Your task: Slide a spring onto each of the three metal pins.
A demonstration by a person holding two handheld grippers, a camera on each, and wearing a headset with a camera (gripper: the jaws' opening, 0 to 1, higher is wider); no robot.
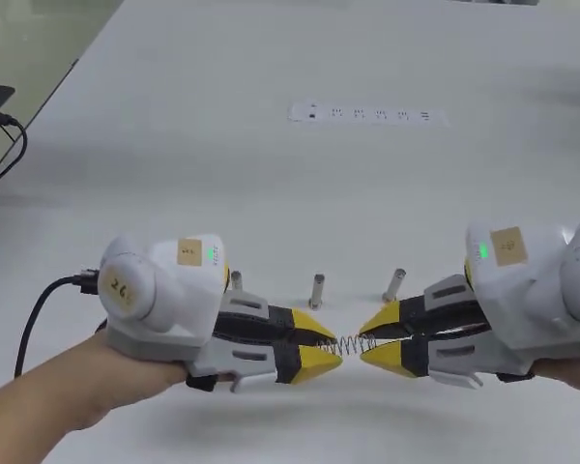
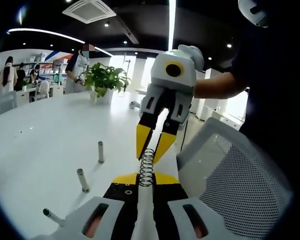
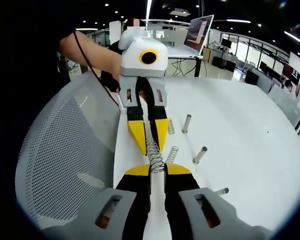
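A small metal spring point(image 1: 351, 343) hangs just above the white table between my two grippers, which face each other tip to tip. My left gripper point(image 1: 331, 348) is shut on its left end and my right gripper point(image 1: 369, 346) on its right end. In the left gripper view the spring point(image 2: 147, 167) runs from my own jaws to the right gripper point(image 2: 152, 146). Three upright metal pins point(image 1: 235, 281) point(image 1: 317, 290) point(image 1: 394, 284) stand just behind the grippers, all bare. Two loose springs point(image 3: 171, 126) point(image 3: 172, 154) lie on the table near the pins point(image 3: 186, 123).
A white power strip point(image 1: 367, 114) lies far back on the table. A black cable point(image 1: 39, 309) trails from the left gripper. A grey mesh chair point(image 2: 235, 170) stands at the table's near edge. People and a potted plant point(image 2: 105, 77) are at the far end.
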